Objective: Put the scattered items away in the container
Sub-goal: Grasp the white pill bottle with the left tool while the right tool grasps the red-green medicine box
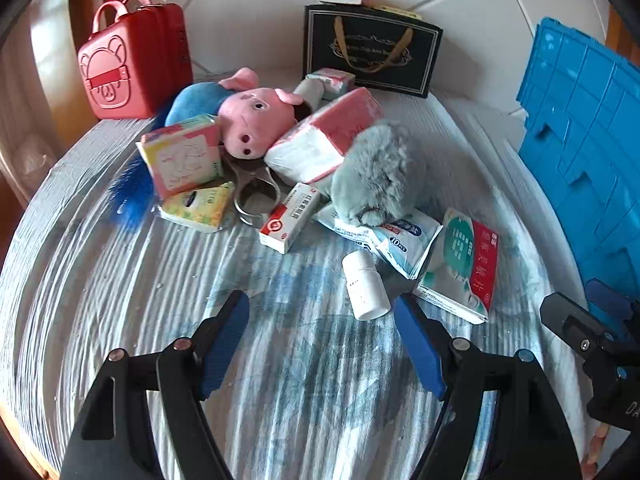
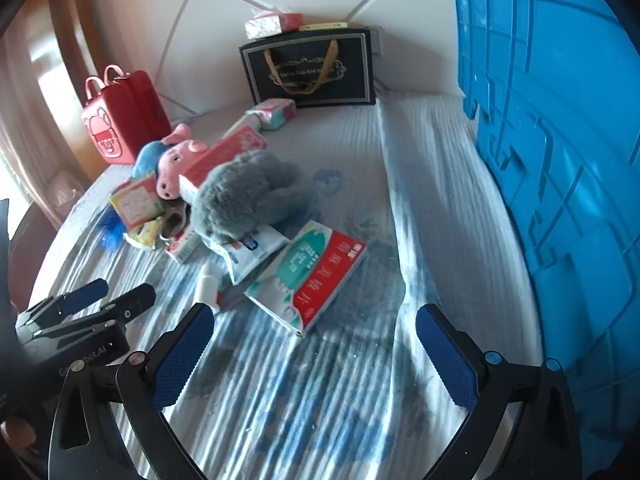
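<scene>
Left tongs (image 1: 322, 306): spread wide, holding nothing, hovering low over the striped cloth (image 1: 120, 300).

Pile, left to right:
- Blue fluffy pompom (image 1: 130, 196): you will likely find it weightless and compressible; pinch anywhere.
- Tissue packs (image 1: 182, 154): soft, light; take across the short sides.
- Pink pig plush (image 1: 252, 120): soft; squeeze the head.
- Red-and-white medicine box (image 1: 290, 216): stiff card, probably light; grip the long faces.
- Grey furry plush (image 1: 378, 172): bulky, yielding; it lies on the mask pouch (image 1: 394, 236), so lift it first.
- White pill bottle (image 1: 366, 284): lying on its side just ahead of your left tongs; smooth and round, so it may roll or slip. Close across its body.
- Green-and-red flat packet (image 1: 466, 264): thin; slide a finger under an edge.

Right tongs (image 2: 314, 332): wide apart, empty.

Blue crate (image 2: 560, 140): far right, wall facing you; the opening is not visible.

Open cloth lies between pile and crate; the cloth's near edge curves close below.
</scene>
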The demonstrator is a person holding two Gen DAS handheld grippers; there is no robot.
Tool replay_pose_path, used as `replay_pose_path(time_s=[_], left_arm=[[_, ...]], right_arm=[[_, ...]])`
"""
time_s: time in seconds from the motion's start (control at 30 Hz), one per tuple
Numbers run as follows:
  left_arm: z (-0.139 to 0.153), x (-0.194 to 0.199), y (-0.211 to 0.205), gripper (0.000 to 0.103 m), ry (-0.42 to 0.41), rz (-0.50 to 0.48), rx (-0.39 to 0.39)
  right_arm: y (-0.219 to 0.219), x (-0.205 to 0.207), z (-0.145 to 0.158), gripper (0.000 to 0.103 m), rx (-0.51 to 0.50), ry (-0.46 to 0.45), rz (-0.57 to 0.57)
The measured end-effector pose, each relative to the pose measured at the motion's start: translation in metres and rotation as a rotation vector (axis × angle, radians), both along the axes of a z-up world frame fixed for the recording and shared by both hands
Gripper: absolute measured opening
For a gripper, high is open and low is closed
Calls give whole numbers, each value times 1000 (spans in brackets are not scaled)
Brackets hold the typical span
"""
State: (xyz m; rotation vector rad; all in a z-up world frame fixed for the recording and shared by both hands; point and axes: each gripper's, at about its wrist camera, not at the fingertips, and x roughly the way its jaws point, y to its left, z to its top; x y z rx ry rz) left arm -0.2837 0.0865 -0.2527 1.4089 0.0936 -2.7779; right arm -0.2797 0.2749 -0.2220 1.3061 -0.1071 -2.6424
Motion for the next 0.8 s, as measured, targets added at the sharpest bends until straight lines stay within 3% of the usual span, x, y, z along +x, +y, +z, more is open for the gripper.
replay_pose_path(time_s=[0.2,0.27,0.37,0.7,0.8], left_arm=[[-29,-25,17,73,-28,-74,7],[-39,-31,17,57,-52,-88,27],[-50,-36,11,50,-74,-90,19],[-55,-44,-1,47,-37,-110,-9],[-56,-44,-1,47,-27,-115,-9]], right_arm=[[-1,-16,-29,92,-16,-34,-47],[-4,-22,-33,87,-13,-41,-49],[-11,-30,-42,84,-11,-61,-46],[-40,-61,-71,84,-19,-117,-73],[-44,-66,-76,89,-2,-112,-80]])
